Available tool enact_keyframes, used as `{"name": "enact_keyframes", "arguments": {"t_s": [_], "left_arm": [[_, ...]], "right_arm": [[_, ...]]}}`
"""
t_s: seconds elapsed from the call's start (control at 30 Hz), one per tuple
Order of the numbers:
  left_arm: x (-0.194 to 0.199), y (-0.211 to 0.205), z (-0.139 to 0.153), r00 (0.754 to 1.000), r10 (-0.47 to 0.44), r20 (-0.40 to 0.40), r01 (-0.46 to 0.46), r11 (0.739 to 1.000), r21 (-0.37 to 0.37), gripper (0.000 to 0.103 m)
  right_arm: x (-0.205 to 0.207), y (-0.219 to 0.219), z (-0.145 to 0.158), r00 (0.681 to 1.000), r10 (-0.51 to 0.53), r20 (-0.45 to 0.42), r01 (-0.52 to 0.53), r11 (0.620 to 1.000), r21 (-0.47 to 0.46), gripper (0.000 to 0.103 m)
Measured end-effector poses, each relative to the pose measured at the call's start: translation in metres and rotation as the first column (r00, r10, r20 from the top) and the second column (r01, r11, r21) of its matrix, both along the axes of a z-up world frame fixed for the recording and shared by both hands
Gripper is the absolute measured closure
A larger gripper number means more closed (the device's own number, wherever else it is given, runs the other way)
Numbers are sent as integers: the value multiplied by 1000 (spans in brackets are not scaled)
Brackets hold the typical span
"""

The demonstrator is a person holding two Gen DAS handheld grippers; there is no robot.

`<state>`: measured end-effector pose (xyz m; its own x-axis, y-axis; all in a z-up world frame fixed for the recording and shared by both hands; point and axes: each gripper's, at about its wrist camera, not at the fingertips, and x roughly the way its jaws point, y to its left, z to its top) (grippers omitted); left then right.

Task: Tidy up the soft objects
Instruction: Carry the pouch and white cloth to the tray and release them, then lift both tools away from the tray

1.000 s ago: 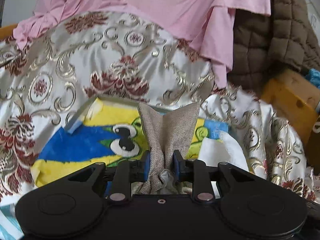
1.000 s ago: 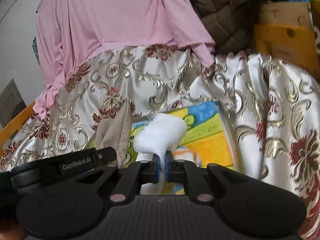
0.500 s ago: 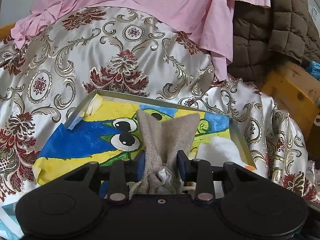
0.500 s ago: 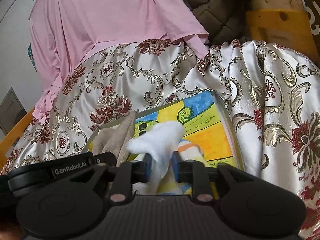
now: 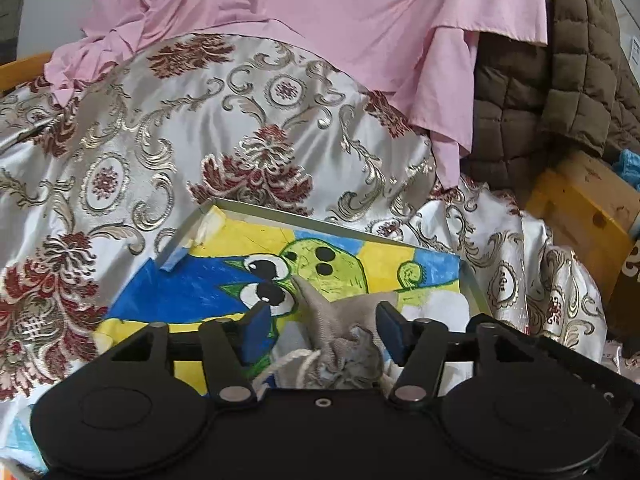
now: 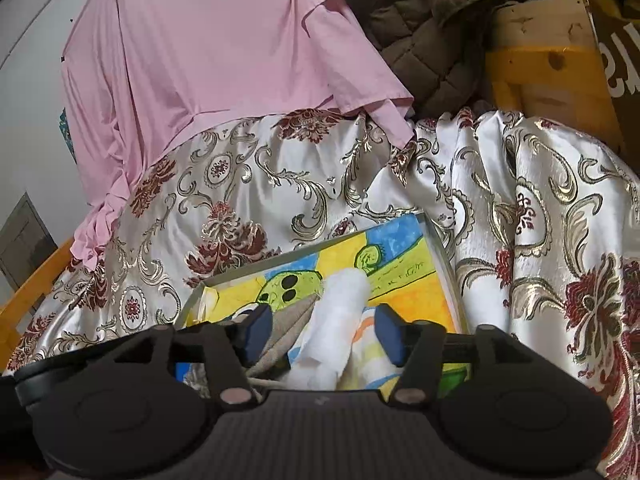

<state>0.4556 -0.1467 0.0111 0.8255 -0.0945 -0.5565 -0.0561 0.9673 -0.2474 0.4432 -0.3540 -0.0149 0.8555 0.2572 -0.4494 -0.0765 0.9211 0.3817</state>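
So both my grippers are sitting over the shallow tray (image 5: 276, 213) with the bright cartoon drawing on its bottom, low in the middle of both wrist views. The left gripper (image 5: 320, 318) has just been opening and its jaws stand wide now; the grey-beige cloth pouch (image 5: 340, 328) lies slumped between them on the tray, and neither blue pad is pressing on it. A bit of pale cord (image 5: 286, 362) trails out at its bunched end, near the bottom of the frame.

Same story on the right gripper (image 6: 322, 326): jaws have just been opening, now spread wide, with the white fluffy cloth (image 6: 340, 312) lying between the pads and clear of both. In that view the grey pouch (image 6: 288, 330) lies just left of the white one, touching it.

The tray rests on a shiny floral bedspread (image 5: 200, 128). A pink garment (image 5: 320, 20) fills the top of the frame, a brown quilted jacket (image 5: 560, 92) at upper right.
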Motion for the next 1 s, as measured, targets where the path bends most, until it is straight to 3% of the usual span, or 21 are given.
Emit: {"name": "enact_keyframes", "arguments": {"t_s": [0.2,0.47,1.0], "left_arm": [[-19,10,17,999,28,25,-28,1000,-11,27],[-55,20,45,997,26,71,-22,998,-52,12],[-137,42,98,988,-2,157,11,998,-58,4]], "right_arm": [[-13,0,15,999,0,35,0,1000,-3,18],[-46,3,44,996,7,93,-5,1000,-27,9],[-130,6,92,980,-16,198,44,990,-137,0]]}}
